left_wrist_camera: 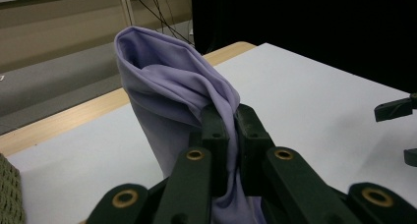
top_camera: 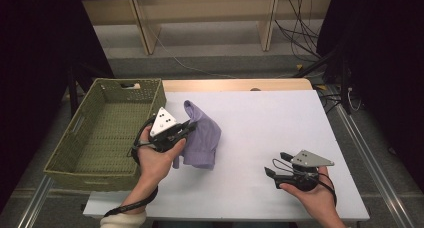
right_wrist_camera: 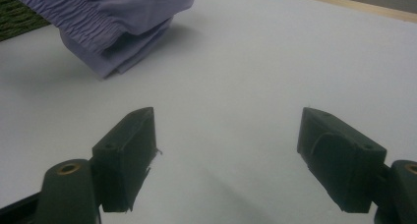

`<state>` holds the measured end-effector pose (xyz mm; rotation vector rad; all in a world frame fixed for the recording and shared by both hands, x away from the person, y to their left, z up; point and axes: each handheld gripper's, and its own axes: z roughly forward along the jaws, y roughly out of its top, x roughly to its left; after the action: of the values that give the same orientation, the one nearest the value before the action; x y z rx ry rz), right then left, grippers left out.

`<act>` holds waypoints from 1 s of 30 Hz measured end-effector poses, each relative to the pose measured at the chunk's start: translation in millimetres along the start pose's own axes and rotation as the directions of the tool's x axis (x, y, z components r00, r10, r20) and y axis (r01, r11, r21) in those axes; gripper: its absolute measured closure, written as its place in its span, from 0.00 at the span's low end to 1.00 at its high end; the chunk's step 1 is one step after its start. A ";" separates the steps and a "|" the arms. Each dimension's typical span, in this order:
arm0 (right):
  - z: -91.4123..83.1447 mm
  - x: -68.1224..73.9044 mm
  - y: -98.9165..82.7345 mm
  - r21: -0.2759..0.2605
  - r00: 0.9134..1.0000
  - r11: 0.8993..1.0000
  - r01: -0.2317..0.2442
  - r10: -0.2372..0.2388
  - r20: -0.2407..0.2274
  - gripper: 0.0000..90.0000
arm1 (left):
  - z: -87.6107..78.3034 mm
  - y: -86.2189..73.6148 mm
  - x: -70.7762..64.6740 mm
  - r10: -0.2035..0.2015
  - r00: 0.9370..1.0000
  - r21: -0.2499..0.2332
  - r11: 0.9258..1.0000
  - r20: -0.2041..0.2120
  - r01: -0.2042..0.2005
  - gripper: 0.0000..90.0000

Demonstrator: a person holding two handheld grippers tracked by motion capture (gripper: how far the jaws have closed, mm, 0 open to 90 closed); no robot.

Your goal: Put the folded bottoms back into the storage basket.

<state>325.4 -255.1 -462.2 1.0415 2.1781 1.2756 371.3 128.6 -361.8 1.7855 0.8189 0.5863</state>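
Note:
A folded lilac cloth [top_camera: 201, 135] lies left of centre on the white table, one end raised. My left gripper [top_camera: 189, 128] is shut on its left edge; in the left gripper view the jaws pinch the lilac cloth [left_wrist_camera: 172, 86], which rises in a fold above my left gripper [left_wrist_camera: 228, 118]. My right gripper [top_camera: 276, 164] rests near the table's front right, open, with bare table between its fingers. In the right gripper view the cloth [right_wrist_camera: 113, 22] lies far ahead at the upper left of my right gripper [right_wrist_camera: 228, 135].
A green woven basket [top_camera: 107, 130] stands at the table's left edge, beside my left hand. The white table top [top_camera: 270, 123] stretches between the two grippers. Wooden furniture legs and cables lie on the floor beyond the far edge.

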 end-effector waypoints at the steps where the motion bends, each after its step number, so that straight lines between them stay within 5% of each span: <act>1: -0.1 0.2 0.0 0.000 1.000 1.000 -0.001 0.001 0.000 0.26 | -0.4 0.2 0.4 0.000 1.000 0.001 1.000 -0.001 0.000 0.93; 30: 0.3 0.2 -0.1 0.001 1.000 1.000 0.001 -0.001 -0.003 0.26 | -6.4 1.9 9.9 -0.019 1.000 -0.018 1.000 -0.021 0.018 0.93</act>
<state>325.4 -254.8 -462.4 1.0399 2.1811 1.2765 373.6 139.6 -357.7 1.7565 0.8415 0.6000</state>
